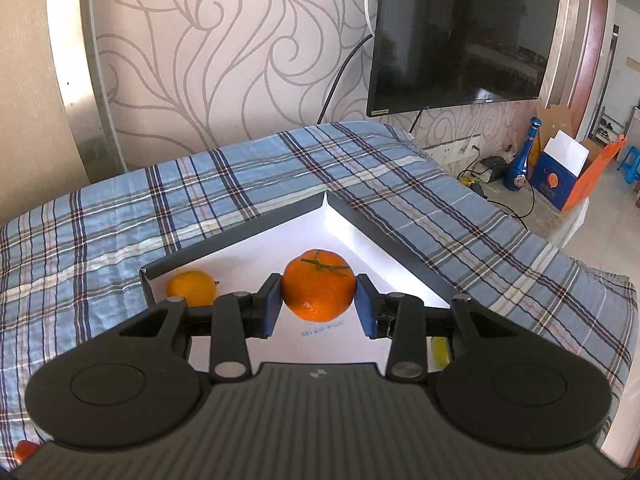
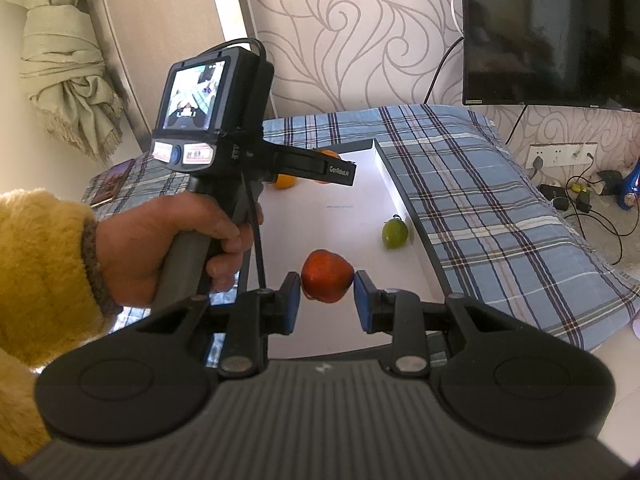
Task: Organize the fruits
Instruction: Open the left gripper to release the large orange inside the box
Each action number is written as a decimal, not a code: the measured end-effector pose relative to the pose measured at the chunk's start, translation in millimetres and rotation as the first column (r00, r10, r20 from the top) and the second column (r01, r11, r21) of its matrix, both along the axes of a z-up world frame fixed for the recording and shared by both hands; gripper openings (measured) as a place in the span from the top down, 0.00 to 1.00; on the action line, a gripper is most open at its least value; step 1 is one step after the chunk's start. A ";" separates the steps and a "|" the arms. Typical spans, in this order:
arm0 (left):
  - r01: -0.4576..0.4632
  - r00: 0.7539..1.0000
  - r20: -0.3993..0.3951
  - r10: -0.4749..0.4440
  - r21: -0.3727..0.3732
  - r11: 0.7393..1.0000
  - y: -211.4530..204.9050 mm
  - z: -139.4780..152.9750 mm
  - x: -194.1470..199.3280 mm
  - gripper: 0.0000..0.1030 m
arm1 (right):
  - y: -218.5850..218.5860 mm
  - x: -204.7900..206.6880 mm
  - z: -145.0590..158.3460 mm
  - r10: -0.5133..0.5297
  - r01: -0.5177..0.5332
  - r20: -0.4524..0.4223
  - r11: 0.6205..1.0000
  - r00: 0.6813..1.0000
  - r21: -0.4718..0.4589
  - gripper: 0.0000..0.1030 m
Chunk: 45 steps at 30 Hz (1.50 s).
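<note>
Tangerine (image 1: 318, 288), orange with a green stem, is clamped in the left gripper (image 1: 319, 306) at frame centre, above the white box (image 1: 348, 220). The right wrist view alone shows "GenRobot.AI" on the left gripper's body, a green fruit (image 2: 395, 233), and the right gripper (image 2: 327, 298) clamping a red fruit (image 2: 327, 276).

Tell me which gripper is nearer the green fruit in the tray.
Right. The right gripper, shut on a red fruit, sits just short of the green fruit; the left gripper holds an orange farther back.
</note>
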<state>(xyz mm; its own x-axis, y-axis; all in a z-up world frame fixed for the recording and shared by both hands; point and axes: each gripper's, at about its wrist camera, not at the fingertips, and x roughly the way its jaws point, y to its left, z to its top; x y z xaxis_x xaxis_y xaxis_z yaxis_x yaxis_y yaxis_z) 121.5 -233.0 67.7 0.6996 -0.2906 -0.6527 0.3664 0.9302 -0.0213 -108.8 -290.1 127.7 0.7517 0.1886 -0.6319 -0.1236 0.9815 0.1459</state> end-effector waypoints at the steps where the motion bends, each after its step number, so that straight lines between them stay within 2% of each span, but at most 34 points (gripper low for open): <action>1: -0.001 1.000 0.001 0.001 -0.001 1.000 0.3 0.3 -0.6 0.54 | 0.3 0.1 -0.2 0.000 0.000 0.000 1.000 1.000 0.000 0.69; 2: -0.003 1.000 0.004 0.003 0.001 1.000 0.2 0.5 -0.6 0.48 | -0.1 0.4 -0.1 0.000 0.000 -0.001 1.000 1.000 0.000 0.69; 5: -0.002 1.000 0.025 0.002 -0.002 1.000 -0.5 3.7 -3.9 0.41 | -1.0 0.8 0.6 0.003 -0.003 0.001 1.000 1.000 0.001 0.69; 23: -0.007 0.996 0.092 0.008 -0.018 1.000 0.2 37.7 -42.5 0.36 | -10.4 -0.9 3.5 0.039 -0.039 0.038 0.999 0.999 0.017 0.69; 36: -0.058 0.992 0.115 0.060 -0.022 0.998 7.5 42.8 -73.6 0.35 | -26.7 -4.8 3.0 0.057 -0.058 0.048 0.998 0.997 0.023 0.69; 45: -0.109 0.987 0.118 0.111 -0.029 0.994 2.2 43.8 -95.0 0.35 | -38.2 -12.0 5.0 0.108 -0.109 0.053 0.994 0.993 0.020 0.69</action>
